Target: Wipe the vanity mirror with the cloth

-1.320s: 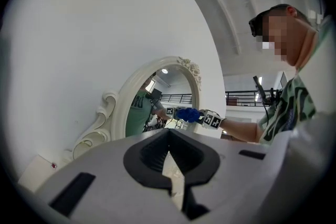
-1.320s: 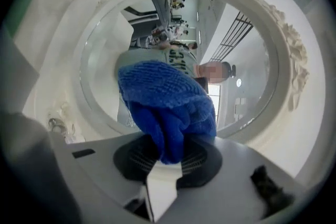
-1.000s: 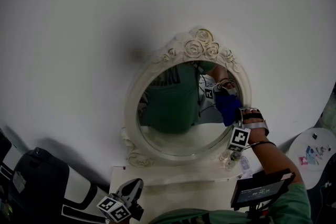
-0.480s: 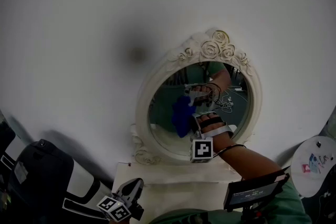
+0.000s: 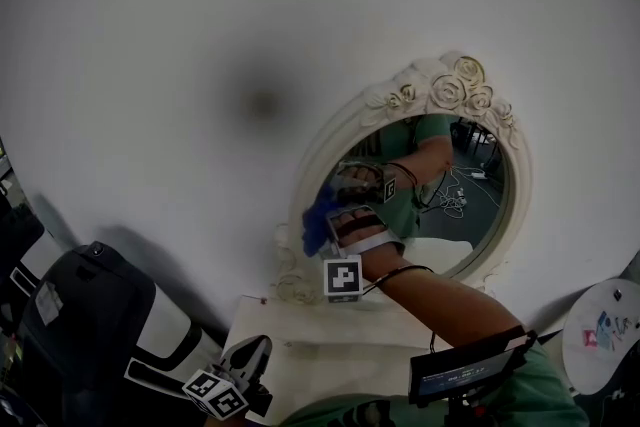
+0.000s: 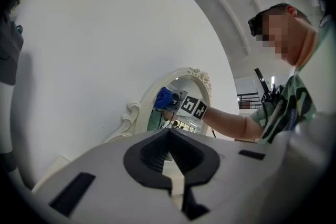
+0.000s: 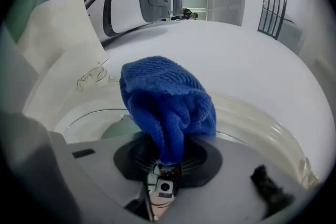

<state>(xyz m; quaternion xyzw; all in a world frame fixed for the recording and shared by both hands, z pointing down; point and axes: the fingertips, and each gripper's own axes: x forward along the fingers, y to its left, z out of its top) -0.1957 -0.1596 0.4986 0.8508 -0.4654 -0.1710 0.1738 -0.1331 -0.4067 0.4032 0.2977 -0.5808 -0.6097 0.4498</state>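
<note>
Arm [image 5: 450,300] outstretched, forearm bare, reaching the right gripper [image 5: 335,233] up to the vanity mirror [image 5: 470,215], at the lower left edge of its glass. Clamping a blue cloth [image 5: 316,223] tight between closed jaws, with bunched terry bulging out ahead of them beside the mirror's cream frame [image 5: 322,140]. Hanging the left gripper [image 5: 252,362] low, well below the mirror's base, jaws meeting on nothing. Showing as an oval glass in carved trim with roses [image 5: 460,85] on the crest. Standing against the white wall [image 5: 200,35], long axis leaning from base at lower left to crest at upper right in the head view, glass facing out from the wall.
</note>
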